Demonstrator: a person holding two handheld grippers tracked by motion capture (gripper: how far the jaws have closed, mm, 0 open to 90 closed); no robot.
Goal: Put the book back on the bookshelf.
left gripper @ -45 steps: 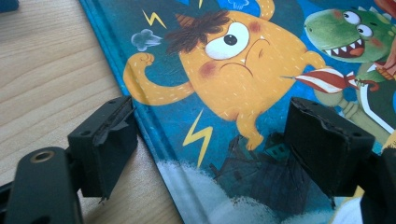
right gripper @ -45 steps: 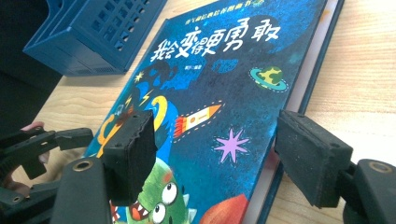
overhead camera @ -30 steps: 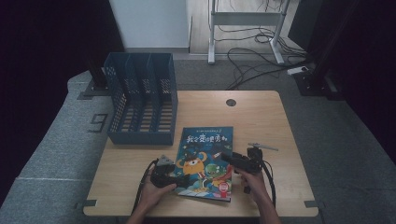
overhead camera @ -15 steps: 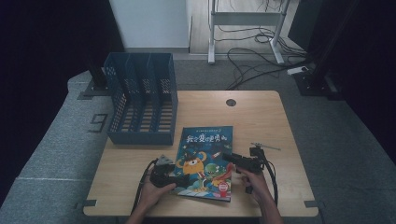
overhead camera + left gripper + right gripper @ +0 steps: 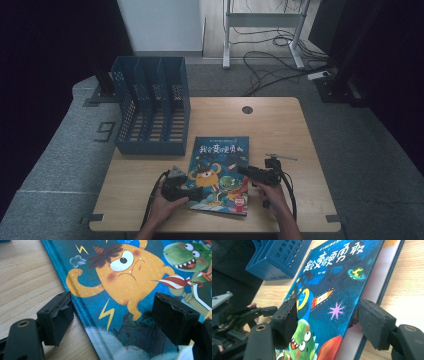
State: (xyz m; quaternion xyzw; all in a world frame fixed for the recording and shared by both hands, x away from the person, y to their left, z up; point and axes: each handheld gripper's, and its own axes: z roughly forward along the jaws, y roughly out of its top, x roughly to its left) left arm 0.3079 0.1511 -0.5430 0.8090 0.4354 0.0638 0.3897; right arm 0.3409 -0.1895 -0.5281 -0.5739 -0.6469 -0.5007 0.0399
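- A picture book (image 5: 219,174) is seen lying flat on the wooden worktop (image 5: 280,125), near the front edge and about in the middle.
- In the high view the left tongs (image 5: 196,192) are held at the book's left edge, and the right tongs (image 5: 242,170) are held at its right edge.
- In the left gripper view the left tongs (image 5: 112,315) are seen wide open. One jaw is over the bare wood and the other is over the blue cover, with the book's edge between them. Nothing is squeezed.
- In the right gripper view the right tongs (image 5: 327,317) are set on both sides of the cover (image 5: 329,290), which is lifted a little so that a pale page (image 5: 372,287) is seen under it.
- The jaws of the right tongs have just been closing a little. It cannot be told if the pads are pressing on the cover yet, because the touching spots are hidden behind the jaws.
- A blue file rack (image 5: 150,112) is seen standing on the back left of the worktop, well apart from the book. In the right gripper view its top is cut off.
- The left tongs and a hand are also seen at the left side of the right gripper view, dark and blurry.
- The lower corner of the book is partly covered by the hands in the high view.
- A small dark round hole (image 5: 247,109) is seen in the worktop behind the book.
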